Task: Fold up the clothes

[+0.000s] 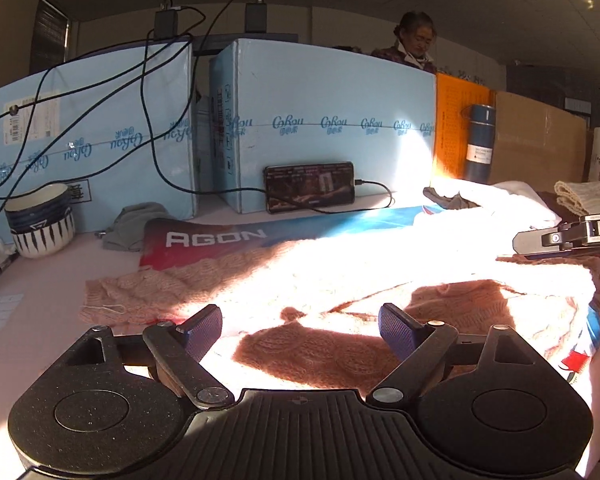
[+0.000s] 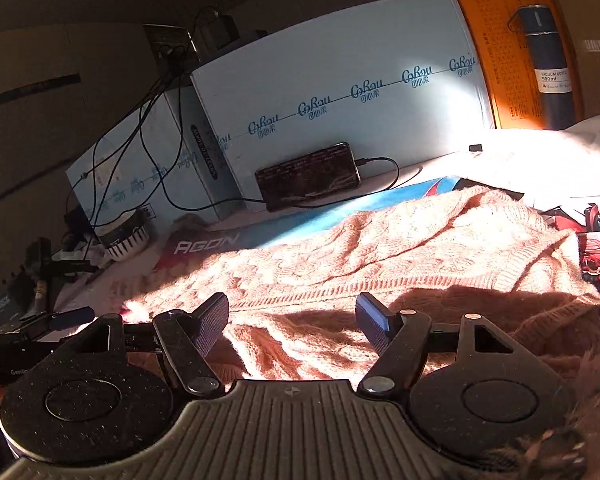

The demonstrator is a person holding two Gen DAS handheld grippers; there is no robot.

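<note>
Left wrist view shows the left gripper (image 1: pixel 300 330) with its fingers spread wide, nothing between them, hovering low over a pink cable-knit sweater (image 1: pixel 340 280) that lies spread across the table (image 1: pixel 48 296). Strong sunlight washes out the middle of the knit, and the gripper's shadow falls on the near part. One sleeve end (image 1: pixel 116 296) reaches left, onto bare table beside a mat printed AGON (image 1: pixel 216 238). Behind the mat a phone (image 1: pixel 310 192) with a cable plugged in leans against light blue boxes (image 1: pixel 332 92). Stacked bowls (image 1: pixel 40 220) stand at the far left, and a blue flask (image 1: pixel 478 144) stands to the right by an orange panel.

Right wrist view shows the right gripper (image 2: pixel 292 326) likewise spread apart and holding nothing, just above the sweater's (image 2: pixel 400 248) rumpled near edge. A ribbed hem band (image 2: pixel 540 268) lies folded over at the right, on the printed mat.
</note>
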